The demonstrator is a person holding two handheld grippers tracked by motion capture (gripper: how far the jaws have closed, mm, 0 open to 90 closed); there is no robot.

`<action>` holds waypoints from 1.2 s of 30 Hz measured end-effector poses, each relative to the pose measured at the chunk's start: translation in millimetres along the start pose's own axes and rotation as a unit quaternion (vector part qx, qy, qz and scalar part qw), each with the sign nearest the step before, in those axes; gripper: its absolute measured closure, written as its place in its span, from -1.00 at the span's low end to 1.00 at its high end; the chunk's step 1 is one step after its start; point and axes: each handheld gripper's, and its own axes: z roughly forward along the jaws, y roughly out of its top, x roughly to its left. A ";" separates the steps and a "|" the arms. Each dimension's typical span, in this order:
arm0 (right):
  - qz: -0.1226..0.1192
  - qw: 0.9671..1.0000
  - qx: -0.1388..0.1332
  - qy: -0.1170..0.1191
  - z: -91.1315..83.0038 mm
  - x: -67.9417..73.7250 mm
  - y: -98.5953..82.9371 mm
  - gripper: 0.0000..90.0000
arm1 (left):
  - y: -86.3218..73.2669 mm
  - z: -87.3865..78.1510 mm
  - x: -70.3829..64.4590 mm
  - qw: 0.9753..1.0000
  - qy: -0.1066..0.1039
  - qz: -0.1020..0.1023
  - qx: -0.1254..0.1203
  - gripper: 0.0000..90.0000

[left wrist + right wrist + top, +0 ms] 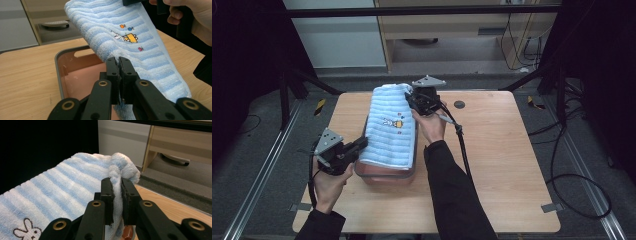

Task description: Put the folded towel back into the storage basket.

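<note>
The left gripper (119, 62) pinches the near corner of the towel (391, 127), which hangs stretched over the pink tray (384, 173) on the bench (492, 165). It looks light and floppy; corners give the best hold. The right gripper (116, 182) pinches the far corner.

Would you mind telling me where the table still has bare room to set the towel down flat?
The widest bare wood lies right of the pink tray, past the right forearm. A narrower strip runs along the near edge. It is crowded mid-left, where the left gripper and right gripper stretch the towel over the tray.
</note>
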 end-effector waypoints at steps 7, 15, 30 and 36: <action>0.004 1.000 0.012 0.003 14.8 0.4 -6.3 0.82 | -5.7 7.6 7.4 1.000 0.011 -0.007 0.015 0.94; 0.001 1.000 0.022 0.004 30.2 -1.7 -16.6 0.81 | -15.4 16.9 14.2 0.999 0.018 -0.005 0.029 0.94; 0.000 0.999 0.046 0.005 48.6 -5.5 -42.0 0.81 | -32.9 34.6 14.9 0.998 0.023 0.002 0.054 0.93; 0.002 0.999 0.050 0.005 53.3 -5.5 -48.9 0.81 | -38.4 39.4 15.6 0.998 0.026 0.002 0.066 0.93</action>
